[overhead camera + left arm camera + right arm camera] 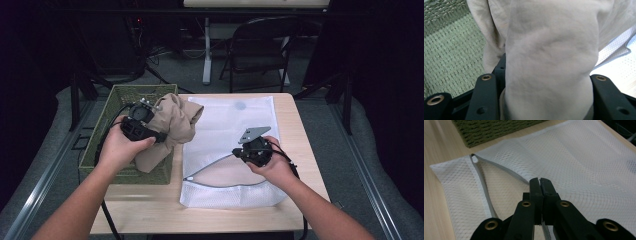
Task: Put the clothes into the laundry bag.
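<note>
A beige garment [175, 125] hangs bunched over the right rim of a green woven basket [117, 100], and my left gripper [159, 135] is shut on it. In the left gripper view the beige garment [549, 50] bulges out between the two black jaws of my left gripper [546, 77]. A white mesh laundry bag [240, 117] lies flat on the wooden table with its grey zipper mouth [210, 165] parted. My right gripper [236, 154] holds the upper lip of that mouth, lifted slightly. Seen close, my right gripper [540, 181] is shut on the bag's zipper edge [499, 166].
The basket [496, 130] stands at the table's left side, touching the bag's left edge. Bare tabletop [150, 210] lies in front of the basket and bag. A dark folding chair [260, 50] and a white table leg [206, 50] stand beyond the far edge.
</note>
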`<action>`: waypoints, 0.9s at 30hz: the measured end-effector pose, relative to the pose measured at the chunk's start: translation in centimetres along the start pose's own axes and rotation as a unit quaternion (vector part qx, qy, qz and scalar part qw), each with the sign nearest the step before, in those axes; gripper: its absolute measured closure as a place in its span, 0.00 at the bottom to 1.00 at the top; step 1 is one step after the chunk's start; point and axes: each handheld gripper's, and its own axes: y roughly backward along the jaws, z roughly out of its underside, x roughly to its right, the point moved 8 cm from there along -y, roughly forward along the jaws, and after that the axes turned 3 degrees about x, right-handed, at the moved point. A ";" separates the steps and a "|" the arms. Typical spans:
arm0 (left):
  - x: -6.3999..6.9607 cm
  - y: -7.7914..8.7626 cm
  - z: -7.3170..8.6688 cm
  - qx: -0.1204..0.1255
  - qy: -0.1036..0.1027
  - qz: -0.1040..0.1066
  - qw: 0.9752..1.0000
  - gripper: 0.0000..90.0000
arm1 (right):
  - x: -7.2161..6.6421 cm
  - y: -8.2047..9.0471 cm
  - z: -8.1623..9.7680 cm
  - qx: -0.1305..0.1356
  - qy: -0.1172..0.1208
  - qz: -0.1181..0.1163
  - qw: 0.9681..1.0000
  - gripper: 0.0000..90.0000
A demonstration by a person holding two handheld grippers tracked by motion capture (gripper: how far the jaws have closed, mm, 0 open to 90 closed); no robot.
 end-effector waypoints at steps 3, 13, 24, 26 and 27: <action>0.0 0.2 0.2 0.001 0.000 0.001 1.000 0.54 | 0.3 0.2 -0.5 0.006 -0.004 0.000 1.000 0.99; 0.5 0.5 0.8 0.009 -0.002 0.009 1.000 0.54 | 1.1 0.2 -1.6 0.015 -0.013 -0.001 1.000 0.99; 1.9 1.5 1.9 0.021 -0.013 0.020 1.000 0.54 | 1.4 -0.8 -2.4 0.013 -0.018 -0.009 1.000 0.99; 2.2 1.5 2.2 0.022 -0.015 0.023 0.999 0.54 | 1.6 -1.2 -2.4 0.013 -0.022 -0.010 1.000 0.99; 2.3 1.5 2.3 0.023 -0.016 0.024 0.999 0.54 | 1.6 -1.2 -2.4 0.013 -0.022 -0.010 1.000 0.99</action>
